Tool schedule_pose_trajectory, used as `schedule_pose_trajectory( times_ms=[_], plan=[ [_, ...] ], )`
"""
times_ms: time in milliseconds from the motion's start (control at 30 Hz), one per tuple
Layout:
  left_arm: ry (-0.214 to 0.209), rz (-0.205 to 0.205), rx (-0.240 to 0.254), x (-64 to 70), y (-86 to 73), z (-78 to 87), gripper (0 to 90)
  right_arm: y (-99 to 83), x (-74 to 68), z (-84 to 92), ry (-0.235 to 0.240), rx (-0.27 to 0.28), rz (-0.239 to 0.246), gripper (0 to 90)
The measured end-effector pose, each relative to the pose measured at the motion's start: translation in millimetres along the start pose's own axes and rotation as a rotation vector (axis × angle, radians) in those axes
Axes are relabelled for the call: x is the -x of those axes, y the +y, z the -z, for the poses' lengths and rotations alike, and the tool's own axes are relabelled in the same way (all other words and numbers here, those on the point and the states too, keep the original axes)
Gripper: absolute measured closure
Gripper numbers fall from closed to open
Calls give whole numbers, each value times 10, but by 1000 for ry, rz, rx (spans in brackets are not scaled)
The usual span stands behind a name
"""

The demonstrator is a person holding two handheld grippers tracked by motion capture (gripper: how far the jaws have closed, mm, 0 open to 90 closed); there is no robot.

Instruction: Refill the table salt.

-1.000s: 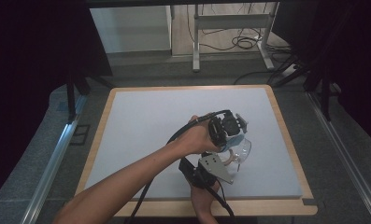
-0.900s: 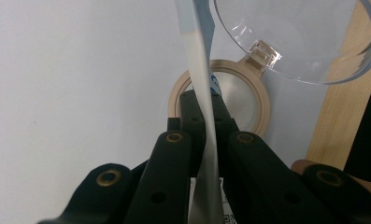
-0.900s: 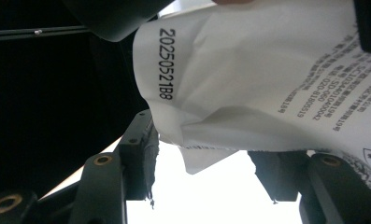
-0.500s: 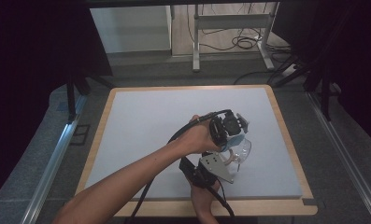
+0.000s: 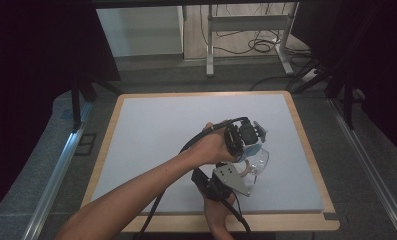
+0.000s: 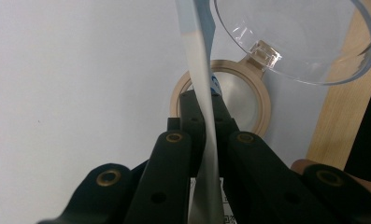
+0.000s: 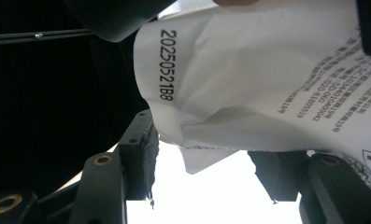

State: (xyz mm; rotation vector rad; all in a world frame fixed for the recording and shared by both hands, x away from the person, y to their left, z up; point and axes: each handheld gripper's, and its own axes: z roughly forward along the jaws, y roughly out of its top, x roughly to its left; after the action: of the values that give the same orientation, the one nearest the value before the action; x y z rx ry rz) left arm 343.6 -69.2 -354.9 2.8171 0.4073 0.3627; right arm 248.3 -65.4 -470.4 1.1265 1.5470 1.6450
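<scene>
My left gripper (image 6: pixel 204 100) is shut on the thin edge of a white packet (image 6: pixel 203 60) that stands edge-on between its jaws. Its printed face (image 7: pixel 248 79) shows in the right gripper view, crumpled across the gap of my right gripper (image 7: pixel 204 158), whose pads stand apart and press on its sides. Just beyond lie a clear plastic cup (image 6: pixel 309 42) and a beige ring lid (image 6: pixel 255 100) on the table. From above, the left gripper (image 5: pixel 243 142) points down at the cup (image 5: pixel 260 159). The right gripper (image 5: pixel 236 177) comes up from below.
A pale grey mat (image 5: pixel 161 130) covers the table inside a wooden border (image 5: pixel 306 150); most of it is bare to the left and far side. Metal rails (image 5: pixel 61 170) run along both sides. Beyond the far edge stand a frame's legs (image 5: pixel 211 50) and floor cables (image 5: pixel 263 45).
</scene>
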Motion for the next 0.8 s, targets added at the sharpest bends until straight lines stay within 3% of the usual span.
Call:
schedule_pose_trajectory(
  times_ms=[333, 800],
  plan=[
    [-9, 6, 15, -15, -23, 19, 893, -5, -6, 1, 2, -1, 9, 454],
    [-57, 59, 130, -87, -221, 86, 890, -131, -22, 13, 38, -39, 37, 453]
  ],
)
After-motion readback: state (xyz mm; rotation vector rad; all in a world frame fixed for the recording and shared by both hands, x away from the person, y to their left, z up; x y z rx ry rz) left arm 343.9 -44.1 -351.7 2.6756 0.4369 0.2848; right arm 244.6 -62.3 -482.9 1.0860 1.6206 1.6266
